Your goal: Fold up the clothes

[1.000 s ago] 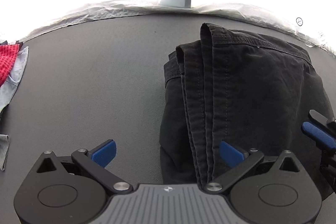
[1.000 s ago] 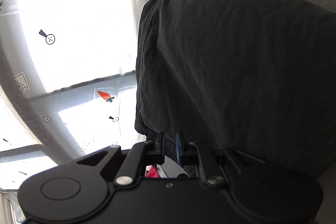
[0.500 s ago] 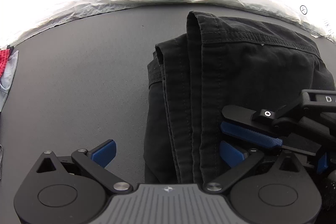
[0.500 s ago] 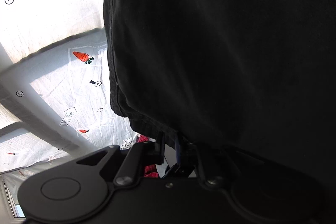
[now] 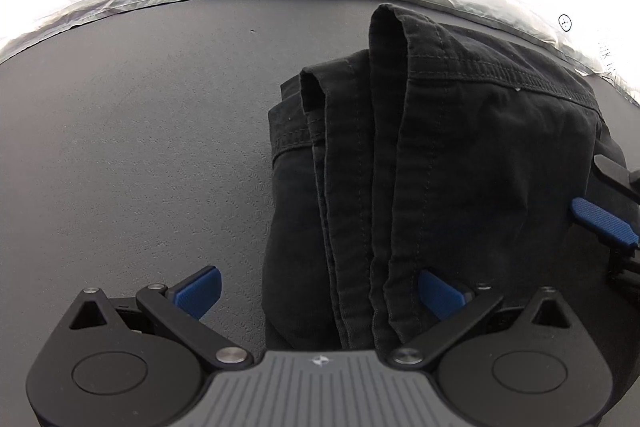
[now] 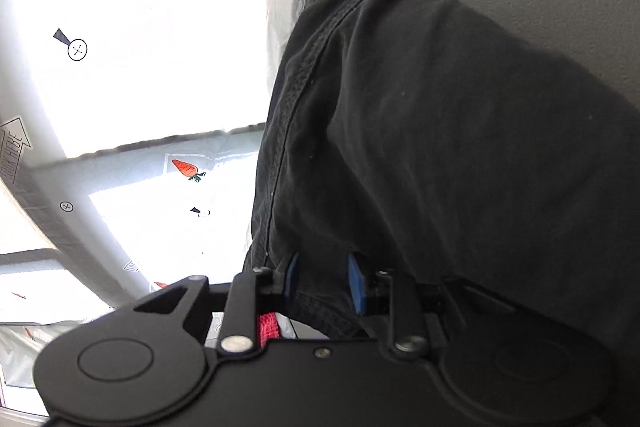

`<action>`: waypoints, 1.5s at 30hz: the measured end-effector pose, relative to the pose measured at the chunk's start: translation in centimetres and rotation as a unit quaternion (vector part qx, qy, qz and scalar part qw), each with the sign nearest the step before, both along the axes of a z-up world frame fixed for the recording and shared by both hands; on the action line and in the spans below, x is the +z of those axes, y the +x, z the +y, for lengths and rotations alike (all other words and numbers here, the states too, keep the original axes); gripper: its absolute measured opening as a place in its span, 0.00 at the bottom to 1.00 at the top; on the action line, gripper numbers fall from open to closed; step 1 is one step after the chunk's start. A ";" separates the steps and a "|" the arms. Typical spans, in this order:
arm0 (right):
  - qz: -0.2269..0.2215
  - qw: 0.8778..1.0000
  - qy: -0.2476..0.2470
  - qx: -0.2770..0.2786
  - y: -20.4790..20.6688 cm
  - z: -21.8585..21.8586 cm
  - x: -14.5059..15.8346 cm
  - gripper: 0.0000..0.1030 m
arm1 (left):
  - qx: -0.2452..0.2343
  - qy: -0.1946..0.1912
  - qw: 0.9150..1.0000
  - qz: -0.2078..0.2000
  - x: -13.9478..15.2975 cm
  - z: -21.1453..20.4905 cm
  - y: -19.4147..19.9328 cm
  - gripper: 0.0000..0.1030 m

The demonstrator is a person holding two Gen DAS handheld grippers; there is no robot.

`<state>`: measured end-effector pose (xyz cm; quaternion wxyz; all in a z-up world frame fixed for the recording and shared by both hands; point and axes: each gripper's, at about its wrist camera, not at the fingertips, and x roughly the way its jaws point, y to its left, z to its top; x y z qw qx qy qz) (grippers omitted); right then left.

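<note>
Folded black pants [image 5: 460, 167] lie by the gray surface's [image 5: 140, 147] far edge. Left gripper [image 5: 316, 287] is spread wide. Only the right view shows the right gripper [image 6: 324, 277] opening around cloth it pinched before.

The right gripper [image 6: 322, 281] was pinched tight on the edge of the black pants [image 6: 440, 147]. Now its jaws are opening, and the cloth sits loose between the blue pads. In the left view it reached in over the pants half a second ago. Now it has pulled back to 3 o'clock. The folded pants look bigger and closer to the left gripper [image 5: 320, 291].
</note>
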<state>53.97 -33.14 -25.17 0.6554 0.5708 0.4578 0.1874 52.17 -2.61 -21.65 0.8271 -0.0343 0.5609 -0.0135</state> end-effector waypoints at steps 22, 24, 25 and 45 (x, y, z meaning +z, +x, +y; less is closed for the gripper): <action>-0.119 0.935 -0.321 0.091 -2.0 -4.2 2.9 0.66 | -0.008 -0.110 0.993 -0.032 -1.8 2.5 -1.4 1.00; -0.125 0.925 -0.346 0.090 -2.7 -2.6 3.1 0.66 | -0.004 -0.116 0.992 -0.057 -1.7 2.3 -2.2 0.86; -0.128 0.921 -0.356 0.086 -3.0 -2.0 3.3 0.60 | 0.000 -0.129 0.989 -0.075 -1.4 2.2 -2.8 0.75; -0.178 0.822 -0.529 -0.111 -24.6 -0.3 19.1 0.18 | -0.133 -0.149 0.953 -0.226 9.7 -6.3 -14.8 0.23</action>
